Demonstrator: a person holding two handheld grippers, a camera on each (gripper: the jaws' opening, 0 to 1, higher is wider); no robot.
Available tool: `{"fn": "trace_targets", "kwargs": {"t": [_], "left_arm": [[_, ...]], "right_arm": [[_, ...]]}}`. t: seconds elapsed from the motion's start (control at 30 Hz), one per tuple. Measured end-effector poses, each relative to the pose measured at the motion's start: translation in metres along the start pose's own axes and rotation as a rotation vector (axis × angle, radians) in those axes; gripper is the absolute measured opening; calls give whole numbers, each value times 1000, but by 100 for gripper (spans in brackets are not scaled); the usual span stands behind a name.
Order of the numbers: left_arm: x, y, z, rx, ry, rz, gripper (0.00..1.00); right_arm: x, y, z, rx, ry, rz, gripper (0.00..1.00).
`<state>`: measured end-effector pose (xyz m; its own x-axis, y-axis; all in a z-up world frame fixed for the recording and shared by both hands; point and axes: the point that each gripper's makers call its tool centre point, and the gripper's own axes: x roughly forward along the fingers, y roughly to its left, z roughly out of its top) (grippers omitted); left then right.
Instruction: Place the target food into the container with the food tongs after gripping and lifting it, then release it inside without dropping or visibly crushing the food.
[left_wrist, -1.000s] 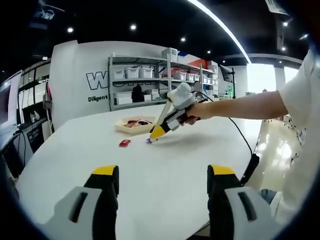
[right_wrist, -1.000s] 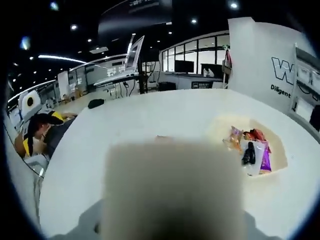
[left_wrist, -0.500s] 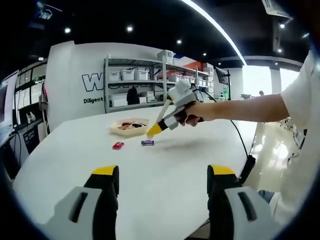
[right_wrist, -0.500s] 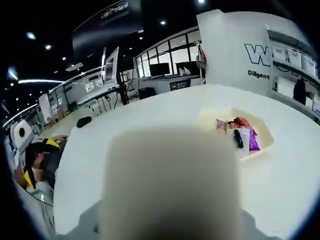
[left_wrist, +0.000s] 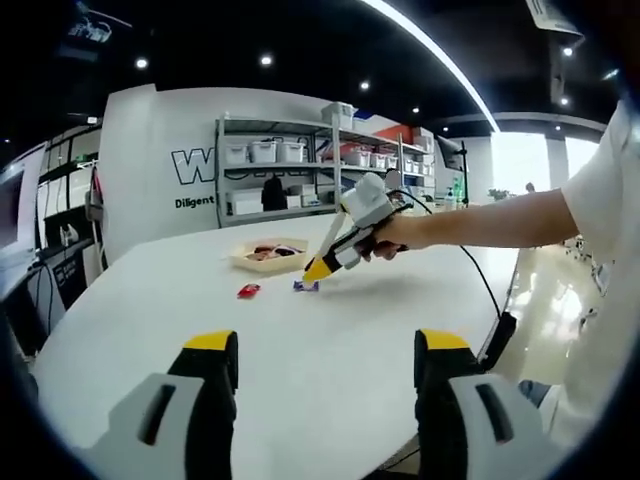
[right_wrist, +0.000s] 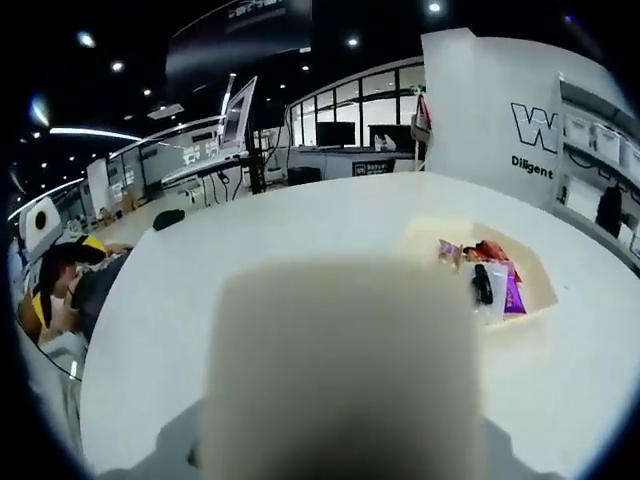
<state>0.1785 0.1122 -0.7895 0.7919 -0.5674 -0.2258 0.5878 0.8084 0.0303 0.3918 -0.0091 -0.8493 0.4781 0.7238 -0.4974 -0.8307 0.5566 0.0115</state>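
White tabletop (left_wrist: 300, 350) filled the lower half of the left gripper view. The left gripper (left_wrist: 325, 400) rose from the bottom edge with its yellow-tipped jaws wide apart and nothing between them. At centre frame the right gripper (left_wrist: 318, 268), held in a hand (left_wrist: 385, 232), pointed its yellow tip down just above and right of a small purple packet (left_wrist: 305, 286) lying on the table. A red packet (left_wrist: 248, 290) lay to the left of it, and a shallow tray (left_wrist: 262, 262) of snacks sat beyond, left of centre. Half a second before, the tip had stood higher, nearer the tray; it had since dropped back toward the purple packet, which suggested a fresh approach to a pick, with no food yet lifted.

In the right gripper view, a blurred pale block (right_wrist: 340, 370) covered the lower centre and hid the jaws, so their spread could not be told from either view. The tray (right_wrist: 545, 295), at right of frame, held several wrapped snacks (right_wrist: 490, 280). The framing had shifted slightly since the earlier picture, consistent with the hand's motion.
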Motion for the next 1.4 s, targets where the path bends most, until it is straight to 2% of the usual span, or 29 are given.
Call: {"fn": "trace_targets", "kwargs": {"t": [0.07,0.17,0.23,0.33,0.37,0.43,0.63,0.73,0.77,0.97,1.0,1.27,1.4], "left_arm": [[1,-2,0,0,0,-4,70],[2,-3,1,1,-1,-6,70],[2,-3,0,2,2,-5,70],[2,-3,-2,-1,5,-3,70],[2,-2,-2,-1,5,-3,70],[2,-3,-2,-2,4,-3,70],[4,-6,-1,-1,1,-12,70],[3,-6,-2,-5,1,-14,70],[2,-5,-3,-6,1,-13,70],[0,-2,-1,-9,-8,-13,70],[0,-2,0,-11,-11,-14,70],[3,-4,2,-13,-24,-28,69],[4,-3,3,-27,-36,-32,69]], "right_arm": [[1,2,-1,25,6,5,23],[4,2,-3,18,9,10,23],[4,2,-3,-35,-3,13,23],[3,2,-6,-18,16,6,21],[3,0,-7,-102,24,-8,20],[3,4,-8,-58,20,0,18],[4,6,-7,-101,20,-27,12],[2,4,-4,-60,1,-37,12],[2,6,-1,-7,-15,-13,12],[-17,-5,28,37,-93,-43,13],[-21,-10,35,69,-108,-59,13],[-39,-48,70,154,-166,-161,13],[-37,-59,79,153,-168,-184,14]]}}
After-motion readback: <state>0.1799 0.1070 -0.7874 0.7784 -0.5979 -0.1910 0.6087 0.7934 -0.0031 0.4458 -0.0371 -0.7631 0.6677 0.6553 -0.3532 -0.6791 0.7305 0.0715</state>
